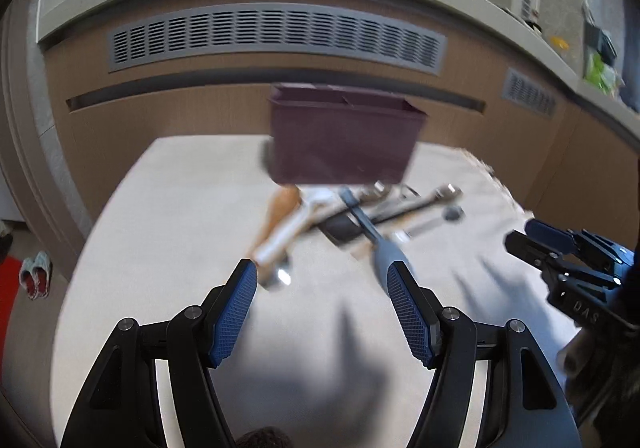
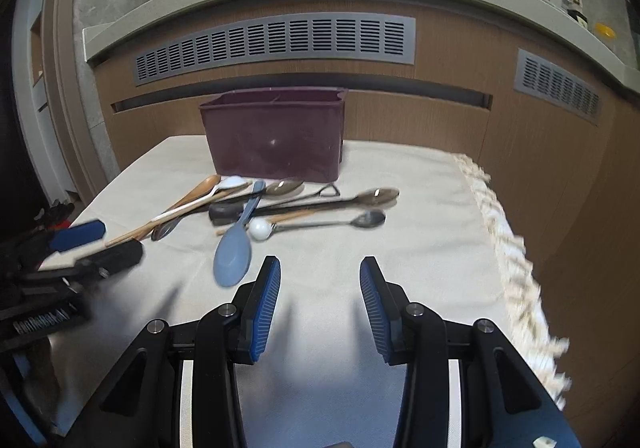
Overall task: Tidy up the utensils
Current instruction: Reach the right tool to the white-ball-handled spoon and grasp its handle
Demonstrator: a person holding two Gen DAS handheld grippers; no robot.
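One bin (image 2: 276,136), one heap of utensils, two tongs.
Spoons: three metal (image 2: 378,195), one wooden (image 2: 196,190), one white (image 2: 230,183), one blue (image 2: 234,250).

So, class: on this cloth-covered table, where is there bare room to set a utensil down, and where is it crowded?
Bare cloth lies between the utensil pile and the open right gripper, and on to the fringed edge. Left of the maroon bin is also bare. It is crowded directly in front of the bin, where spoons overlap, and the open left gripper sits close by.
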